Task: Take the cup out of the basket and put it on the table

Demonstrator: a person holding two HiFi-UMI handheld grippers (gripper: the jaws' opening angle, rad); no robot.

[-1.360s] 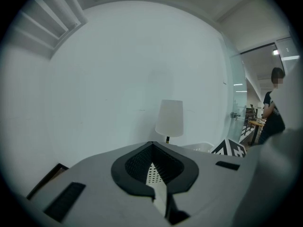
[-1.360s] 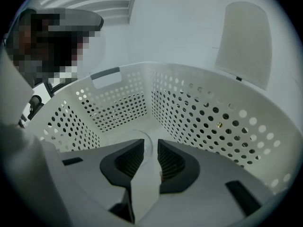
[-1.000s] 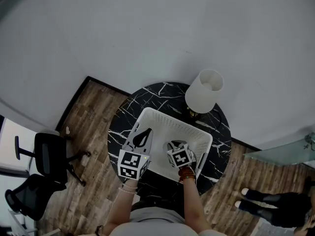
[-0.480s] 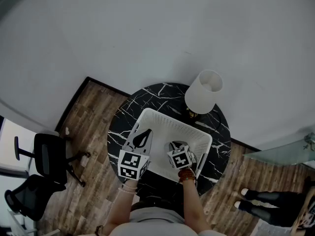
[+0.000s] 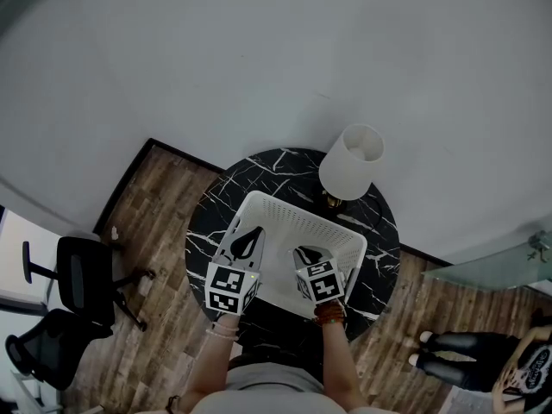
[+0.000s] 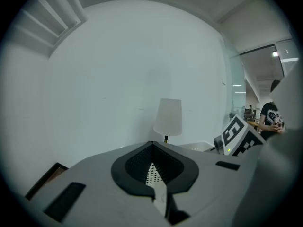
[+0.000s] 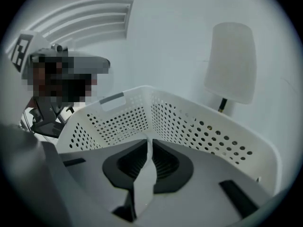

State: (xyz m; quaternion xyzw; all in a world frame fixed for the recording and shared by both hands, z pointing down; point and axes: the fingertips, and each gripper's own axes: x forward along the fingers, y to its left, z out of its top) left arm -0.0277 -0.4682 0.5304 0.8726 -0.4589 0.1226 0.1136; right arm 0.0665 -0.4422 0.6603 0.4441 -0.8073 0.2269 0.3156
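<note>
Showing only as a thin white strip, the cup [image 7: 141, 186] is nipped between the nearly closed jaws of the right claw [image 7: 148, 141], over the near right part of the white perforated basket [image 5: 293, 214]. The rest of the cup is hidden under the claw. The left claw [image 6: 151, 145] hangs by the basket's left wall, its tips pressed together on nothing.

The basket sits on a round black marbled bench [image 5: 220, 201], and a white-shaded lamp [image 5: 352, 164] stands just behind it. Around it are a plank floor [image 5: 147, 201], a pale wall [image 5: 259, 59] and dark office chairs [image 5: 82, 274].

Since a second ago the right claw has drawn back slightly toward the near rim, and a person [image 5: 528, 365] has come into the lower right corner.
</note>
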